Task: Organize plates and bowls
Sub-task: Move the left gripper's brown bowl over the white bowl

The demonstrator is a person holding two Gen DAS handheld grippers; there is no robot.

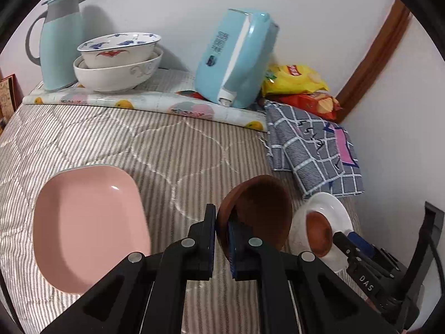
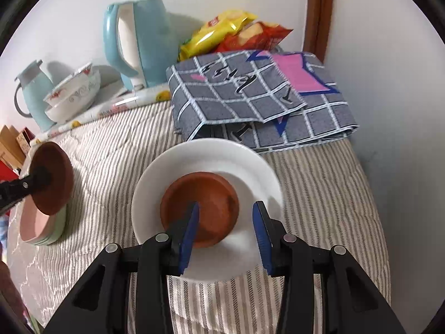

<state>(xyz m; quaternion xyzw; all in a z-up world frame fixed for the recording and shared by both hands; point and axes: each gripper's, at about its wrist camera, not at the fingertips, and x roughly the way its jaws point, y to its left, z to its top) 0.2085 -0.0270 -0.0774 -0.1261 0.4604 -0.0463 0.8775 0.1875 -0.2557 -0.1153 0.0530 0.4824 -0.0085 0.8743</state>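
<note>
My left gripper [image 1: 222, 229] is shut on the rim of a brown bowl [image 1: 261, 206], held tilted above the striped cloth; in the right wrist view this bowl [image 2: 54, 175] hangs over a stack of pink and green plates [image 2: 41, 228]. The pink plate [image 1: 89, 228] lies to the left of the left gripper. My right gripper [image 2: 225, 220] is open over a second brown bowl [image 2: 205, 203] that sits on a white plate [image 2: 205, 161]; its left finger is inside the bowl. That plate [image 1: 328, 208] and bowl [image 1: 319, 231] also show in the left wrist view.
Two stacked white bowls [image 1: 119, 61], a light-blue jug [image 1: 58, 44] and a blue kettle [image 1: 236, 58] stand at the back by the wall. Snack bags [image 1: 300, 83] and a folded checked cloth [image 2: 250, 94] lie at the back right. A wall [image 2: 389, 111] runs along the right.
</note>
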